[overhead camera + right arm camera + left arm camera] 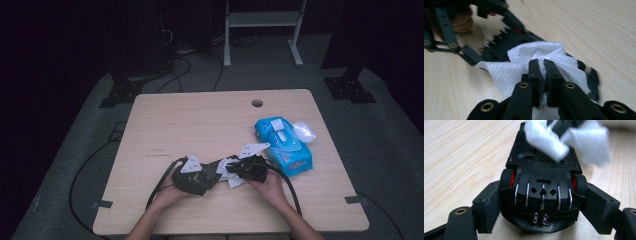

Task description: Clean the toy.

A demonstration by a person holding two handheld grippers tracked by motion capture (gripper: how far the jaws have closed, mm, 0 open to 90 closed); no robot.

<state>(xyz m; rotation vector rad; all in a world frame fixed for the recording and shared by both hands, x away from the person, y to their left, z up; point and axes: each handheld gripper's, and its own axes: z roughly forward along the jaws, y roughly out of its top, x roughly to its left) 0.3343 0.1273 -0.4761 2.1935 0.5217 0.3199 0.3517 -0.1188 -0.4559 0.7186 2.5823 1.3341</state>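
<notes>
A black toy car (544, 182) with red wheel hubs lies belly-up on the wooden table (200, 125), its rear toward the camera in the left gripper view. My left gripper (542, 205) has a pad against each rear wheel and is shut on the car. My right gripper (543, 67) is shut on a crumpled white wipe (524, 62), which rests on the car's underside (506, 42). In the high view the left gripper (211, 173) and the right gripper (233, 170) meet tip to tip near the table's front edge, with the wipe (227, 174) between them.
A blue pack of wipes (283, 145) lies to the right of the hands, with a pale rounded object (304, 131) beside it. A cable hole (257, 103) sits near the far edge. Cables trail from both grippers off the table's front.
</notes>
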